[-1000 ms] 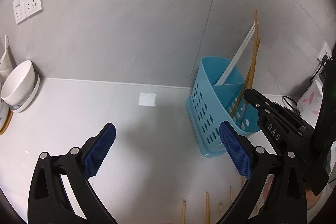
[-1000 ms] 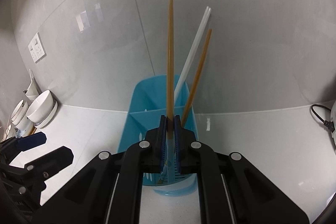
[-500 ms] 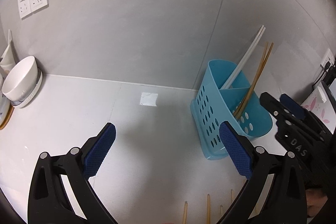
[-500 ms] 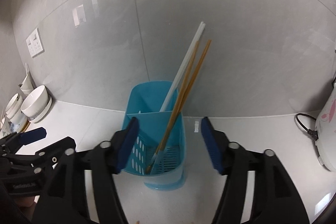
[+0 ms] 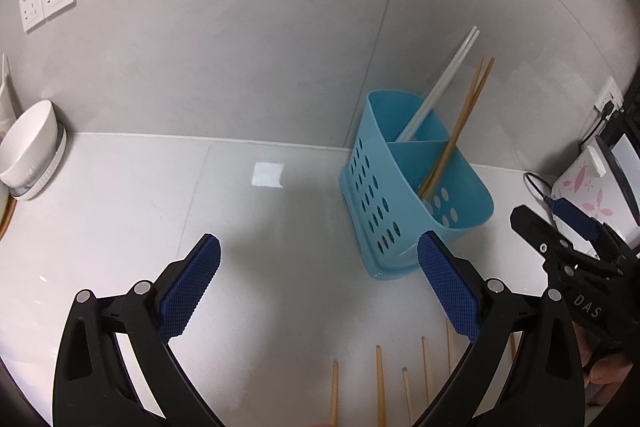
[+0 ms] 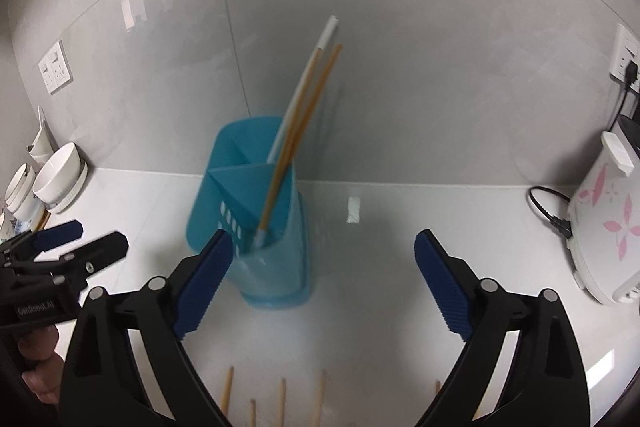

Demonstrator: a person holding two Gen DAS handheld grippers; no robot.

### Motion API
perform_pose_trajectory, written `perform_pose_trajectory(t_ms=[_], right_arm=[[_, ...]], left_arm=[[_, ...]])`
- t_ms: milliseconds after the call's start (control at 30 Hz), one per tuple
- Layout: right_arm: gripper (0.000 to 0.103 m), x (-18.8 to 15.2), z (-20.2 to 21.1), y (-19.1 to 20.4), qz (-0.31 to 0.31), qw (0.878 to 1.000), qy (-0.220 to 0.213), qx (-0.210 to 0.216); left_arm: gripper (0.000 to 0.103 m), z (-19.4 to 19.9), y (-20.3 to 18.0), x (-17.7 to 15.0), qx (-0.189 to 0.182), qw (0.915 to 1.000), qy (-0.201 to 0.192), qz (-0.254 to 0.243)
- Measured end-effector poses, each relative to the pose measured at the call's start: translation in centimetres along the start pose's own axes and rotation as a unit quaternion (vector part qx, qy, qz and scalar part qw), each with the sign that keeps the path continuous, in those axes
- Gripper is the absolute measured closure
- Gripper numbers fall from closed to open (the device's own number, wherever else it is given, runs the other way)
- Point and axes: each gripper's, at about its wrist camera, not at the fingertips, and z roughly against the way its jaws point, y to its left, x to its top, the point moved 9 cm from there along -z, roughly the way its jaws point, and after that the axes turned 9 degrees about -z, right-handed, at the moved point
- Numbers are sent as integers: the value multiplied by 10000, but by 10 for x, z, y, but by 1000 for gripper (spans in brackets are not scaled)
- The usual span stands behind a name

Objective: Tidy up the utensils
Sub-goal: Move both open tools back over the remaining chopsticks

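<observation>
Right gripper [image 6: 320,279] fingers spread wide, jaws just opened, empty. Left gripper [image 5: 319,285] fingers likewise wide, empty. Two tan wooden chopsticks [image 6: 298,135] stand in the blue perforated plastic holder [image 6: 276,267] on the white tabletop [image 6: 400,287], long axis steep, tips leaning up-right, beside white chopsticks [image 5: 438,89]

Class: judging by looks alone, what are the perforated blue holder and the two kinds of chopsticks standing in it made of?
Perforated blue holder: probably moulded plastic, uniform colour, smooth sheen. Tan chopsticks: likely bamboo or wood, matte. White chopsticks: perhaps plastic or melamine, glossy.
</observation>
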Motion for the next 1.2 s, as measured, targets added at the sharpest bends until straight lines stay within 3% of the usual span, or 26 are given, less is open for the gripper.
perform_pose_trajectory(t_ms=[367, 700, 967, 1200], right_arm=[[9, -37, 20, -23, -44, 9991, 360, -228], [9, -89, 33, -46, 62, 9956, 837, -424], [9, -149, 27, -63, 166, 9829, 1709, -670], [19, -192, 23, -70, 193, 9693, 2301, -842]], left_arm=[[6, 17, -8, -25, 66, 9998, 133, -140], [6, 21, -12, -76, 18, 9975, 662, -232], [6, 12, -11, -130, -51, 9904, 1355, -260], [7, 2, -15, -184, -21, 9783, 2039, -376]])
